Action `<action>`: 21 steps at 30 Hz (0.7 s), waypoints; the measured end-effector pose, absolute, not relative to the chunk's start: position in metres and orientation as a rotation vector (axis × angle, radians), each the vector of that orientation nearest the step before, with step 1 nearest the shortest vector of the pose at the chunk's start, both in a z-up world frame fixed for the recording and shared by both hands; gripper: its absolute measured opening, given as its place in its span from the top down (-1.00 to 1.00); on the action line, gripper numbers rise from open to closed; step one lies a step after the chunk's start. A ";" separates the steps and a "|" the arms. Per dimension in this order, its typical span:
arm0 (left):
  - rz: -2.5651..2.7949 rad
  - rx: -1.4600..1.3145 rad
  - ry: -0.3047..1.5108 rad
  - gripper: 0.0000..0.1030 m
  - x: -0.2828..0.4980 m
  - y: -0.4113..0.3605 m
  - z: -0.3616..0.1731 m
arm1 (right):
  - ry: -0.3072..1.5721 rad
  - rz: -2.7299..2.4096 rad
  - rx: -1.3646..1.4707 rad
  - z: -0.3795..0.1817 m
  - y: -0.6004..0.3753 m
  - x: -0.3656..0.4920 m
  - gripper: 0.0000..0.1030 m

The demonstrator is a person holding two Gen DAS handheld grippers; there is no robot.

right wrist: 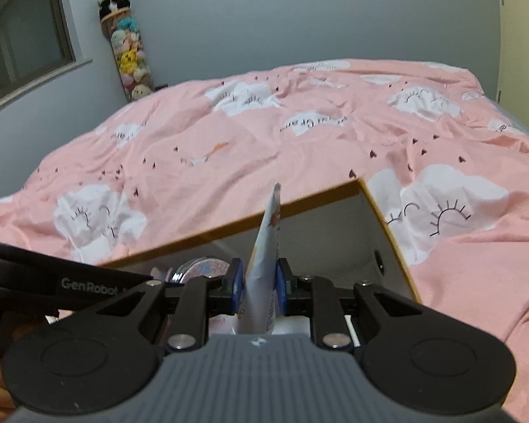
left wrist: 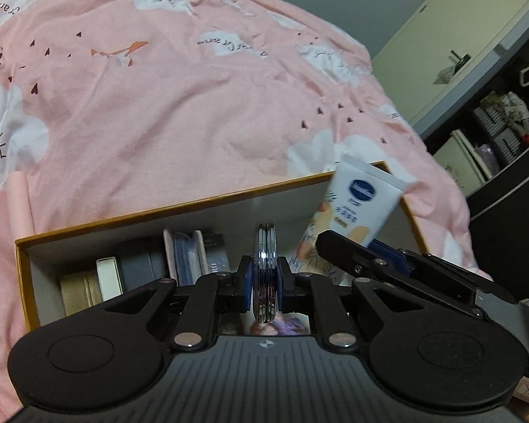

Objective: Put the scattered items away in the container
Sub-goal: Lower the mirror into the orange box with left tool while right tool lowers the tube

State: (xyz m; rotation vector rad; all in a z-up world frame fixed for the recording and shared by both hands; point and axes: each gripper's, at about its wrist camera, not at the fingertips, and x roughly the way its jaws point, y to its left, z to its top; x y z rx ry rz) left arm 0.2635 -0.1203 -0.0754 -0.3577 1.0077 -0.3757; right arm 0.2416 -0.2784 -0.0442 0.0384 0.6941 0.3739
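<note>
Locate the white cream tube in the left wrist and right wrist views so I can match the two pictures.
Left wrist view: the white cream tube is right of centre, tilted over the box's right end, held by the right claw.
Right wrist view: the tube is at centre, seen edge-on, upright between the claw's blue pads.
Shared landmark: the orange-rimmed box on the pink bedcover.

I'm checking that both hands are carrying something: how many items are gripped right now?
2. The left gripper clamps a round compact mirror over the box; the right gripper pinches a cream tube.
</note>
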 end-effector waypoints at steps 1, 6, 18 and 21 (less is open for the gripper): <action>-0.370 -0.357 1.015 0.71 0.265 -0.120 -0.077 | 0.700 0.376 0.039 -0.047 -0.279 0.243 0.59; -0.337 -0.359 1.038 0.71 0.269 -0.119 -0.087 | 0.752 0.388 0.023 -0.055 -0.277 0.251 0.59; -0.338 -0.414 1.056 0.66 0.274 -0.113 -0.092 | 0.874 0.382 -0.033 -0.069 -0.269 0.267 0.58; -0.342 -0.416 1.058 0.61 0.274 -0.113 -0.092 | 0.864 0.408 -0.092 -0.071 -0.258 0.263 0.58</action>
